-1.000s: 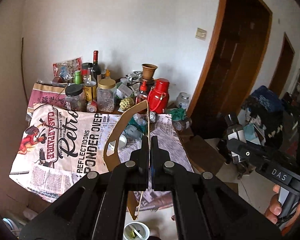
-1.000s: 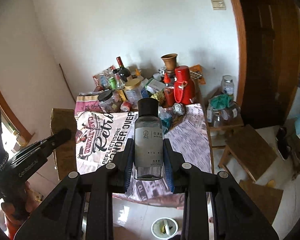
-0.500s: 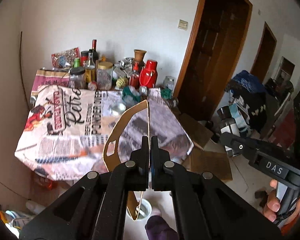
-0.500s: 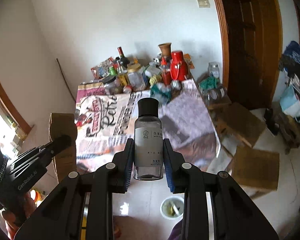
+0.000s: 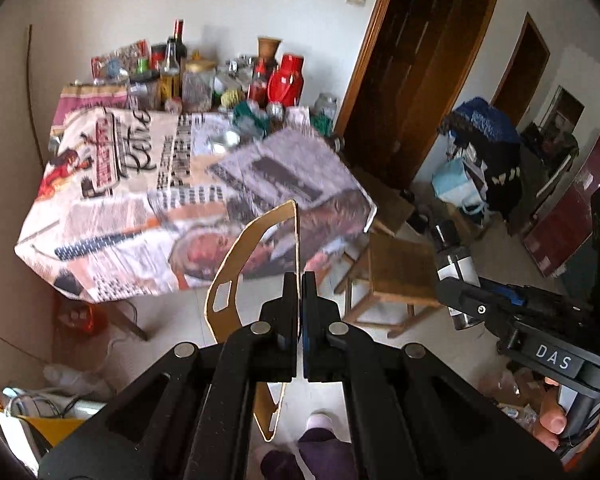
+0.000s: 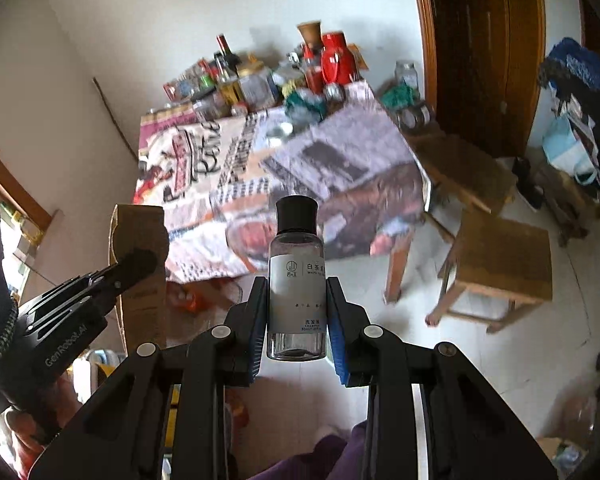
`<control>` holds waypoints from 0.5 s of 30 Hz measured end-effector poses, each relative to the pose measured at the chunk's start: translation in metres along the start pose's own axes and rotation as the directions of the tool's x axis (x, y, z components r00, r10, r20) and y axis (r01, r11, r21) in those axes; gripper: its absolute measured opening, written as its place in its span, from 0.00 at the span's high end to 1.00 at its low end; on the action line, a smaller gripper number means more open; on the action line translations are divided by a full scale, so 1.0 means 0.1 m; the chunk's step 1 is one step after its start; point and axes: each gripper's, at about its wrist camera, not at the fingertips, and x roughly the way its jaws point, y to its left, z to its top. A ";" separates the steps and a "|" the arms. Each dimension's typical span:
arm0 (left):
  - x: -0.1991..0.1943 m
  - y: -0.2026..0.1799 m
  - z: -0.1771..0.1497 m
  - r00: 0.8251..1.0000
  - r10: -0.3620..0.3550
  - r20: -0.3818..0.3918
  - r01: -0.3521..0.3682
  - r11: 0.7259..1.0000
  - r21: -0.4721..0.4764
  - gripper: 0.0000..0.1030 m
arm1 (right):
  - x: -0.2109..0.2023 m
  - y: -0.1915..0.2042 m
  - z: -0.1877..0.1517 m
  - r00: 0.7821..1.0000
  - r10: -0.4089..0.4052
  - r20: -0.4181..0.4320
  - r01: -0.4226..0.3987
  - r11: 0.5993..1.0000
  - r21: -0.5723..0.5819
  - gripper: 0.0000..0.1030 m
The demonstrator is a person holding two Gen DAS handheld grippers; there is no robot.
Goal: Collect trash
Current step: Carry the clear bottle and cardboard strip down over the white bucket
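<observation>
The left gripper is clenched on a thin brown cardboard cut-out with window holes, which stands edge-on between the pads and curls off to the left of centre in the left wrist view. The right gripper is grasping a small clear plastic bottle with a black cap and white label, held upright at the centre of the right wrist view, its blue-lined pads pressing on both sides of the body.

Both pieces of trash hang over the pale tiled floor, apart from the tabletop under its newspaper-print cloth, which fills the upper left of both views. A wooden stool stands at right of centre.

The step in hand looks like carrying both items to a bin, though no bin shows clearly in either view. To do it well, the person should keep both grips firm until each item is directly over the container. The cardboard is light and floppy and could catch on the stool or the cloth's hanging edge, so it wants a clear path. The smooth bottle could slide if tilted far, and is best kept near upright.
</observation>
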 end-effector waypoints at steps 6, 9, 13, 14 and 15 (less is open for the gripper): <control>0.45 0.04 -0.21 0.995 0.027 -0.091 -0.028 1.000 -0.014 1.00 | 0.32 -0.19 -0.15 0.996 0.006 -0.084 -0.006 1.000 -0.001 0.75; 0.75 0.09 -0.36 0.989 0.048 -0.137 -0.053 0.998 -0.035 1.00 | 0.53 -0.29 -0.22 0.993 0.011 -0.118 -0.012 1.000 -0.009 0.75; 1.26 0.23 -0.59 0.978 0.065 -0.199 -0.088 0.990 -0.110 1.00 | 0.99 -0.46 -0.27 0.984 0.020 -0.177 -0.026 0.999 -0.034 0.75; 1.38 0.27 -0.66 0.975 0.064 -0.214 -0.094 0.987 -0.131 1.00 | 1.08 -0.49 -0.27 0.982 0.025 -0.190 -0.032 0.999 -0.034 0.75; 1.49 0.30 -0.73 0.972 0.064 -0.227 -0.099 0.984 -0.146 1.00 | 1.23 -0.53 -0.30 0.977 0.036 -0.209 -0.044 0.999 -0.032 0.75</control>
